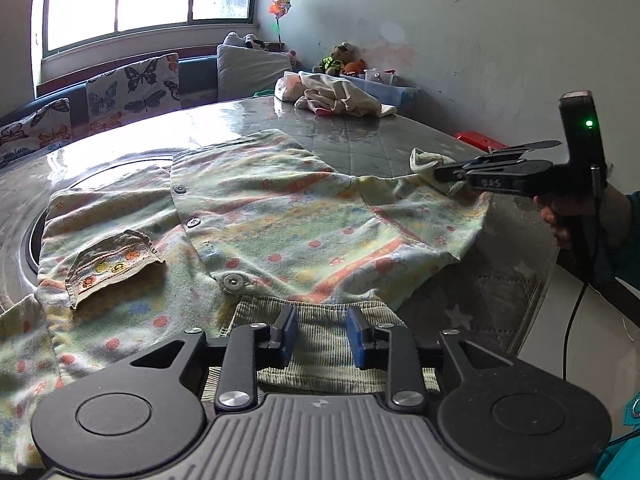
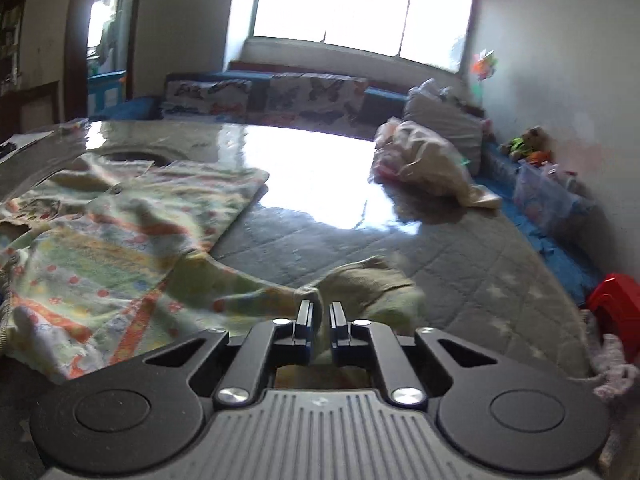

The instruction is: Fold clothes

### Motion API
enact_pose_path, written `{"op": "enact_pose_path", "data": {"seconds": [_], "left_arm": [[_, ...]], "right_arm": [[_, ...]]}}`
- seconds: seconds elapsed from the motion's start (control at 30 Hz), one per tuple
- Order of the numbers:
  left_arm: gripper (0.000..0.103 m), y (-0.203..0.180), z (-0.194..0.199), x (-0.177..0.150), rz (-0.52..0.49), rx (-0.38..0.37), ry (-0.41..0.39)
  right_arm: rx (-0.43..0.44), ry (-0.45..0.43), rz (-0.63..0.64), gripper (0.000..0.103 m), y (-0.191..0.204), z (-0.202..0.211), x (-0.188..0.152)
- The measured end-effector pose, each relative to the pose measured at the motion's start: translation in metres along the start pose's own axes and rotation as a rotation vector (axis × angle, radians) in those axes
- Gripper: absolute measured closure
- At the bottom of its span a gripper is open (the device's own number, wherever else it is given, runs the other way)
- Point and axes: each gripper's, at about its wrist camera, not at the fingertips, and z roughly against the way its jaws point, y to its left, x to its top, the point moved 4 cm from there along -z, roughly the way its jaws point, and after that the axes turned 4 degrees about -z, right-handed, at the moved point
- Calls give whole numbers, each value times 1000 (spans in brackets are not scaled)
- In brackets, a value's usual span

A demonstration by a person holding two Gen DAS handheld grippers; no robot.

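Observation:
A small pale-green printed shirt (image 1: 256,216) with snap buttons lies spread on the round table (image 1: 360,136); it also shows in the right wrist view (image 2: 100,248). Its ribbed collar band (image 1: 320,340) lies under my left gripper (image 1: 322,336), which is open just above it, touching nothing I can tell. My right gripper (image 2: 321,316) is shut on the ribbed cuff of the shirt's sleeve (image 2: 360,280) and holds it lifted off the table; the left wrist view shows it at the right (image 1: 448,178) with the cuff (image 1: 426,162) pinched. The other sleeve cuff (image 1: 112,268) lies folded onto the shirt.
A heap of pale clothes (image 1: 340,96) sits at the table's far side, also in the right wrist view (image 2: 424,160). A bench with butterfly cushions (image 1: 132,84), toys and a clear box (image 1: 384,84) stands behind. A red stool (image 2: 616,304) is at the right.

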Motion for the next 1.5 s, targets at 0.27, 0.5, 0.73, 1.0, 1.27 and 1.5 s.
{"op": "enact_pose_path", "data": {"seconds": [0.27,0.5,0.73,1.0,1.27,1.5], "left_arm": [[63,-3,0,0,-4,-7,-5],[59,-5,-2,1,-9,1,-1],[58,-6,-2,1,-8,10,2],[58,-5,-3,1,-9,5,0],[57,-4,-3,0,-12,-2,-7],[57,-5,-2,-1,-13,2,-7]], "right_arm": [[-251,3,-125,96,-71,20,-16],[-97,-52,-118,83,-52,29,-5],[206,-1,-47,83,24,1,3],[54,36,-70,77,1,-18,-7],[-233,42,-143,66,-61,9,-32],[-140,4,-132,66,-63,4,-8]]}}
